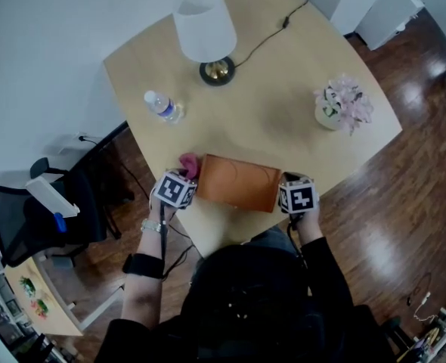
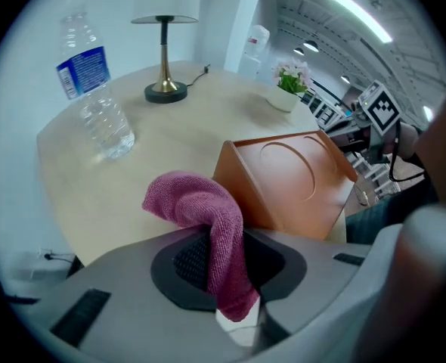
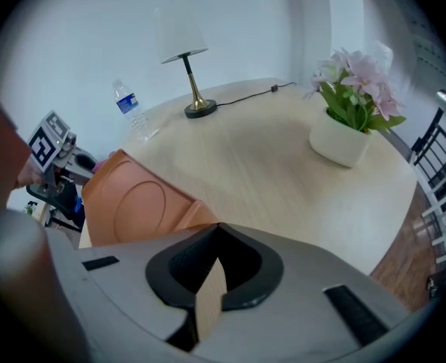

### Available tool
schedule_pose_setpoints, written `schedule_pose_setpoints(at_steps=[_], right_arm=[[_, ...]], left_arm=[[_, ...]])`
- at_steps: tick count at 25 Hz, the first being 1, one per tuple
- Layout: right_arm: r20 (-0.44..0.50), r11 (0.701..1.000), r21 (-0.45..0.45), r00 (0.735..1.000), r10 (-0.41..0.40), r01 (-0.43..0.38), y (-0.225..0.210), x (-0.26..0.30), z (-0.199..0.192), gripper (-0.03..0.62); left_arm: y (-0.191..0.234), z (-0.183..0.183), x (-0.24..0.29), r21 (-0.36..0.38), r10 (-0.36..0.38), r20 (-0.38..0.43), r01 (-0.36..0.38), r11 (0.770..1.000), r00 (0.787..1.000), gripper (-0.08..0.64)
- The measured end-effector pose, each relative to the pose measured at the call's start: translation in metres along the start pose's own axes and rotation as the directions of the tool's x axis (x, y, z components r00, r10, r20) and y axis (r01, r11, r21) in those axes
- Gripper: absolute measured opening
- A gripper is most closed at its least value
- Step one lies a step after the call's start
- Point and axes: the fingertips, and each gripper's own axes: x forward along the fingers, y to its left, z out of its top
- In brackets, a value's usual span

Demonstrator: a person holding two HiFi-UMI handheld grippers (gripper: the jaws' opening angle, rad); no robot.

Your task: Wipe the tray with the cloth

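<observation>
An orange tray [image 1: 238,181] stands tilted on its edge near the front of the round wooden table [image 1: 283,66]. In the left gripper view, the tray's [image 2: 291,180] underside with a round relief faces me. My right gripper [image 1: 285,193] is shut on the tray's right rim; in the right gripper view, a thin tan edge [image 3: 208,297] sits clamped in the jaws. My left gripper [image 1: 185,174] is at the tray's left end, shut on a pink cloth [image 1: 189,163]. The cloth [image 2: 208,218] bunches out beyond the jaws, close beside the tray.
A lamp [image 1: 206,32] with a white shade stands at the back, its cable trailing right. A water bottle [image 1: 162,106] stands at the left, and a white pot of pink flowers [image 1: 340,104] at the right. An office chair [image 1: 26,218] stands left of the table.
</observation>
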Motion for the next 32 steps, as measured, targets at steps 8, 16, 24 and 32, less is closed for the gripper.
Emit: schedule_pose_setpoints(at_steps=[8,16,24,32], right_arm=[[0.095,0.997,-0.058,0.994,0.060,-0.054,0.001,0.018,0.074,0.003],[0.136,0.977,-0.075,0.969,0.208,-0.199,0.037,0.027,0.107,0.008],[0.174,0.967,-0.147,0.957,0.233,-0.208,0.027,0.001,0.101,0.008],[0.246,0.961,-0.212,0.943,0.226,-0.175,0.013,-0.057,0.082,0.008]], left_arm=[[-0.030,-0.037,-0.007,-0.232,0.061,0.069,-0.043,0.972,0.996,0.087],[-0.066,-0.055,-0.004,-0.407,0.108,0.117,-0.052,0.912,0.987,0.087],[-0.071,-0.061,-0.015,-0.455,0.172,0.163,-0.081,0.887,0.972,0.087],[-0.093,-0.046,-0.089,-0.431,0.229,0.286,-0.088,0.898,0.931,0.087]])
